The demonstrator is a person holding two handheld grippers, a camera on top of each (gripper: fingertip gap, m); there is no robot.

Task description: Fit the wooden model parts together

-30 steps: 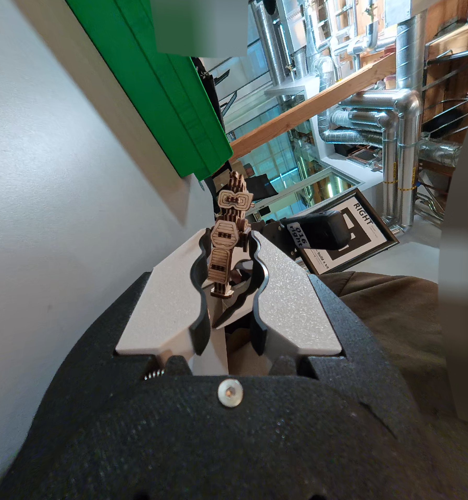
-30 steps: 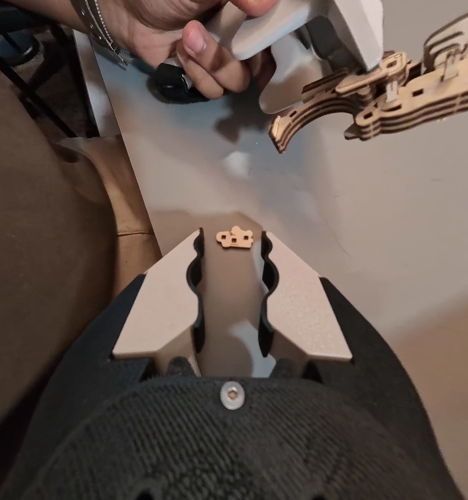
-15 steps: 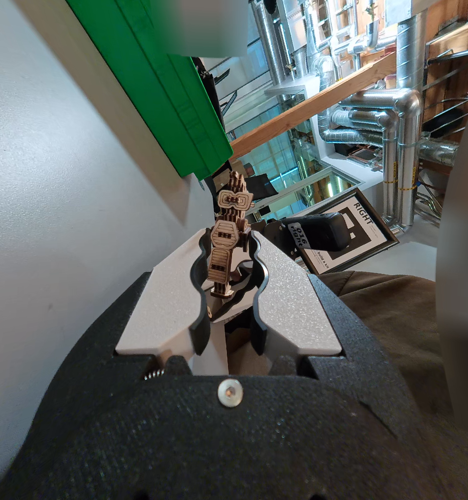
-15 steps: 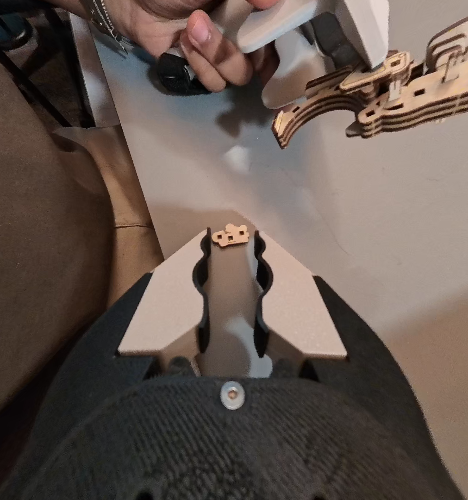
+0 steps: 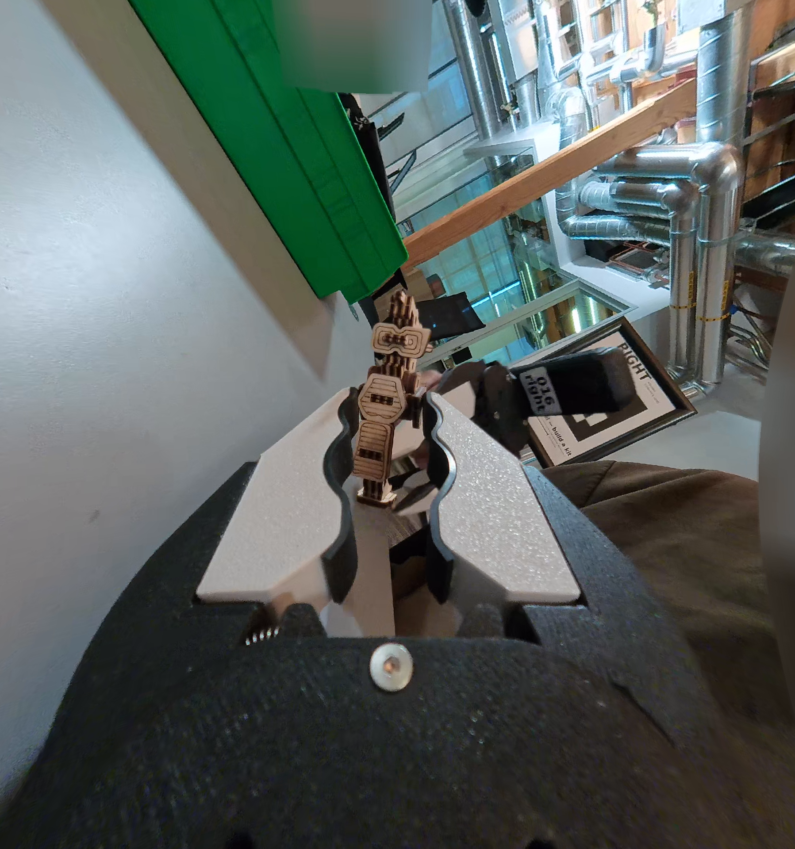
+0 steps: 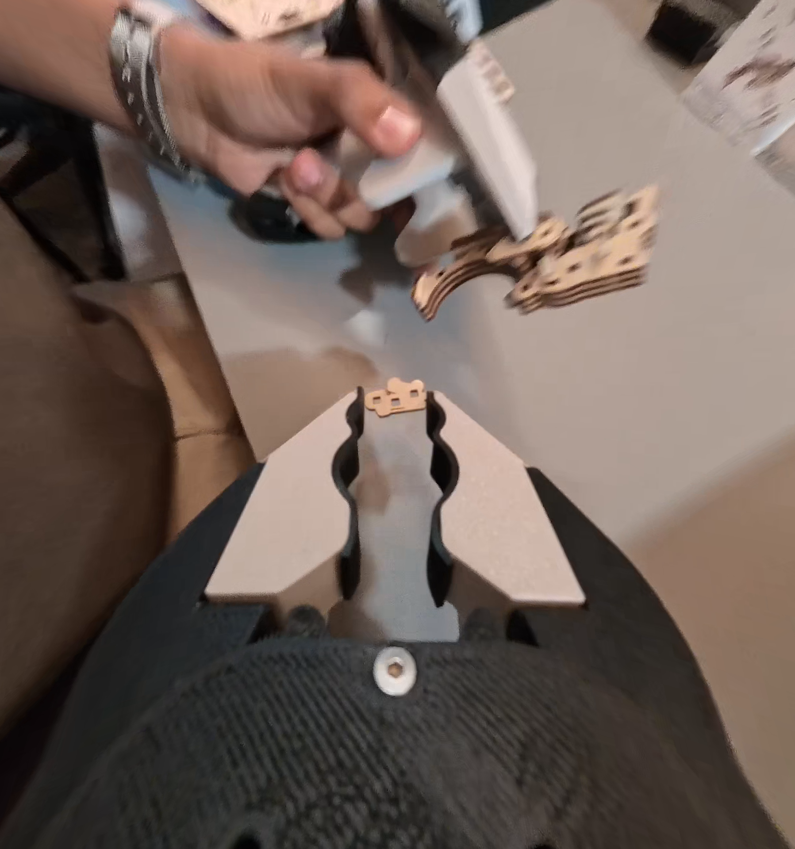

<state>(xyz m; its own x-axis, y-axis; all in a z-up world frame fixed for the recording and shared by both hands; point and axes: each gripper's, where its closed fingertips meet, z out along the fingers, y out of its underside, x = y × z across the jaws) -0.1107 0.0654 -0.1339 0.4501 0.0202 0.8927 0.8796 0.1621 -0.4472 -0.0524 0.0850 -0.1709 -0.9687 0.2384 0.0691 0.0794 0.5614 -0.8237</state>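
Note:
My left gripper [image 5: 388, 402] is shut on the layered wooden model [image 5: 381, 413], which stands up between its fingertips. In the right wrist view the same model [image 6: 574, 262] hangs under the left gripper's white finger [image 6: 492, 151], above the grey table [image 6: 570, 436], with a hand [image 6: 266, 110] on the handle. My right gripper [image 6: 395, 400] is shut on a small flat wooden piece [image 6: 396, 399] with square holes, pinched at its fingertips. The piece is below and left of the model and apart from it. This view is motion-blurred.
A green crate [image 5: 294, 151] lies at the table's far side. A framed sign [image 5: 616, 413] stands behind the right gripper's black body [image 5: 570, 386]. A white box [image 6: 763, 82] sits at the upper right. Brown fabric [image 6: 64, 413] borders the table's left edge.
My right gripper's fingers have closed onto the small wooden piece, and its view has swung so the hand and model sit lower and nearer the middle. The left gripper has barely moved.

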